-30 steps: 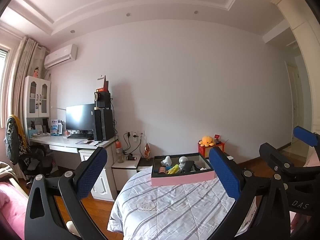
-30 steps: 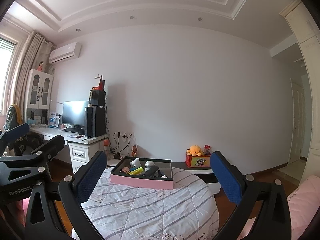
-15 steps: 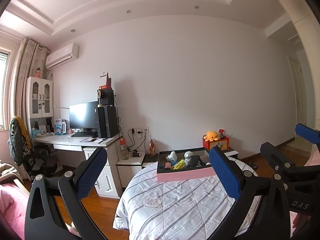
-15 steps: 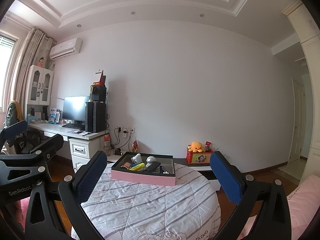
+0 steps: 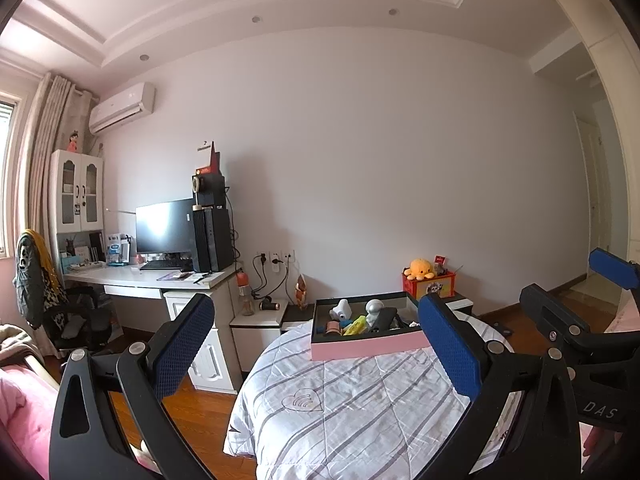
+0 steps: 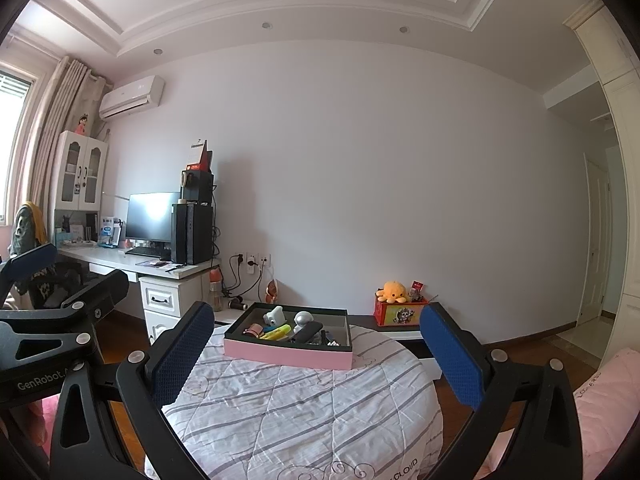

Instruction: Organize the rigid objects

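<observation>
While both my grippers hang spread and empty, the pink tray point(image 6: 288, 354) of small items sits ahead on the quilted table point(image 6: 304, 412). My left gripper point(image 5: 316, 344) and right gripper point(image 6: 316, 344) point toward it, well short.

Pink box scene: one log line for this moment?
left gripper open, empty | right gripper open, empty | pink box on bed, untouched

Pink trays: one point(image 6: 288, 354), at far edge of quilted table point(image 6: 304, 408).
White camera-shaped toys in tray: one point(image 6: 273, 315).
Silver rounded objects in tray: one point(image 6: 303, 317).
Yellow markers in tray: one point(image 6: 276, 333).
Black oblong objects in tray: one point(image 6: 307, 331).
Orange plush toys: one point(image 6: 393, 291), on red box point(image 6: 398, 313).
Monitors on desk: one point(image 6: 152, 217).
</observation>
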